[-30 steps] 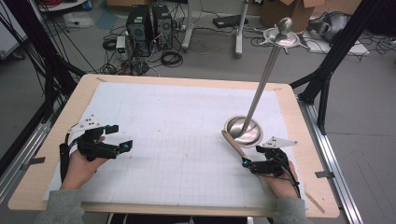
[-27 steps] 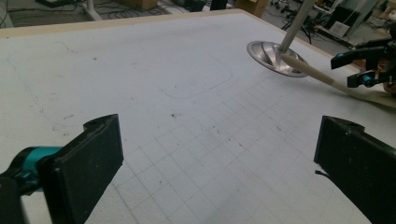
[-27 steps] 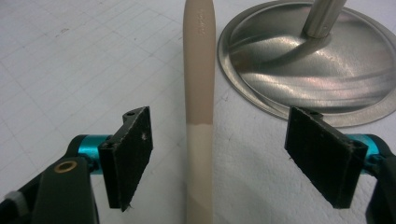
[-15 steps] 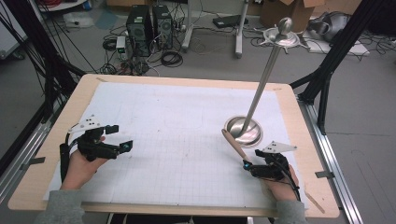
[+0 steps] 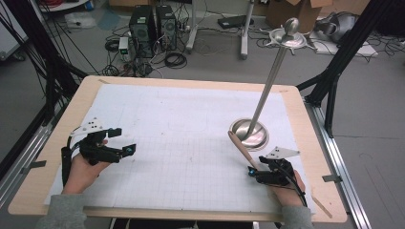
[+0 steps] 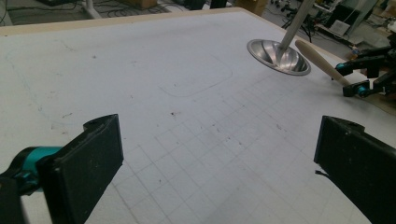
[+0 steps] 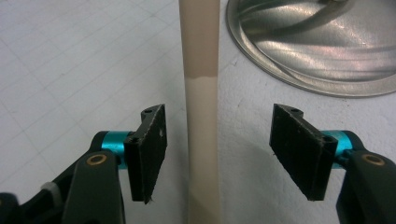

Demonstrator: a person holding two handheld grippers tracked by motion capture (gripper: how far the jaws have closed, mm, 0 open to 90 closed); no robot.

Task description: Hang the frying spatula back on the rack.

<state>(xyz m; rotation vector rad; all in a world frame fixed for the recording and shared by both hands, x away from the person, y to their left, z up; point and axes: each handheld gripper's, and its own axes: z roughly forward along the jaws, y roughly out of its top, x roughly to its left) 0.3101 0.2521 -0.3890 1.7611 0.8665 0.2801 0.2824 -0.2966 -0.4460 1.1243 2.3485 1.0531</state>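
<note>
While the right tool straddles the wooden stick, jaws apart and just closing in, neither pad touches it yet, so I read this as the grasp step, not done. The stick lies on the bench, its far end just beside the steel base of the tilted pole. Next move likely calls for closing squarely on the stick. The left tool rests wide apart, empty.

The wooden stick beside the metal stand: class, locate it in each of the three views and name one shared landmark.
High view: wooden stick lower right, in front of the right gripper.
Left gripper view: upper right.
Right gripper view: centre, between the open jaws.
Shared landmark: round metal base.
</note>
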